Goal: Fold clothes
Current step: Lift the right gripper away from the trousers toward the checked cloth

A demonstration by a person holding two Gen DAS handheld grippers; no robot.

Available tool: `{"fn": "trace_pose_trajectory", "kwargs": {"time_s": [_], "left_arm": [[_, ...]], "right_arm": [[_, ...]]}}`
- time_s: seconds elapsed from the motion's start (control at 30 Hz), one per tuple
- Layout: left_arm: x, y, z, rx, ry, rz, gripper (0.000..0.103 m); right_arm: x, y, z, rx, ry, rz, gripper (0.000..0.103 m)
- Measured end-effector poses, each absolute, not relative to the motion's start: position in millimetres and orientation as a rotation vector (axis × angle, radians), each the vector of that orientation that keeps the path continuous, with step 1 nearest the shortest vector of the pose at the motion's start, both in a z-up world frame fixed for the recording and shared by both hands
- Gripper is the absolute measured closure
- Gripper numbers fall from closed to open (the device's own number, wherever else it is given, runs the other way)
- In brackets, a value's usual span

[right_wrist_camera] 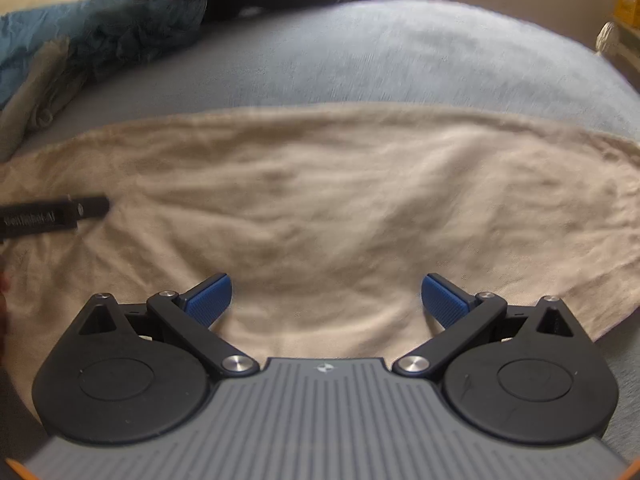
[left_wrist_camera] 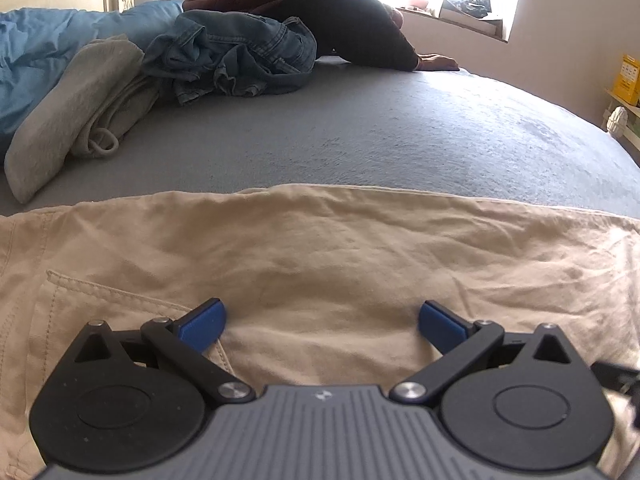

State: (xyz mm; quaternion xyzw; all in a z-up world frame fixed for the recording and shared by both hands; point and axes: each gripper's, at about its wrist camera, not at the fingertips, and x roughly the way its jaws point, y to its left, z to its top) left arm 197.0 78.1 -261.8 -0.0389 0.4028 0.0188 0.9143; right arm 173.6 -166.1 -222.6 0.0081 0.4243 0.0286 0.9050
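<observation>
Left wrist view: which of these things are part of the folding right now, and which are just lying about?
In the job: beige trousers, left gripper, right gripper, both open over them.

Lying about: jeans, grey garment, blue duvet, yellow box. A person sits beyond.

Left gripper (left_wrist_camera: 322, 326): ribbed grey body, black round housings, black link arms, silver screws. Right gripper (right_wrist_camera: 325, 300): identical build. Ribbed blue fingertip pads (right_wrist_camera: 210, 298).

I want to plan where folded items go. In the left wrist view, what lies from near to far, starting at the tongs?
Left tongs, open → beige trousers spread flat → bare grey bed sheet → crumpled denim garment → seated person → window ledge.
</observation>
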Motion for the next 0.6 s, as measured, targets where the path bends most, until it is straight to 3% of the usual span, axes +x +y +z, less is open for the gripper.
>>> {"fn": "trace_pose_trajectory", "kwargs": {"time_s": [0.3, 0.6], "left_arm": [[196.6, 77.2, -261.8, -0.076, 0.838, 0.04, 0.0], [197.4, 75.7, -262.0, -0.068, 0.839, 0.044, 0.0]], "right_arm": [[212.7, -199.0, -201.6, 0.021, 0.781, -0.031, 0.001], [186.7, -272.5, -195.7, 0.289, 0.721, -0.099, 0.001]]}}
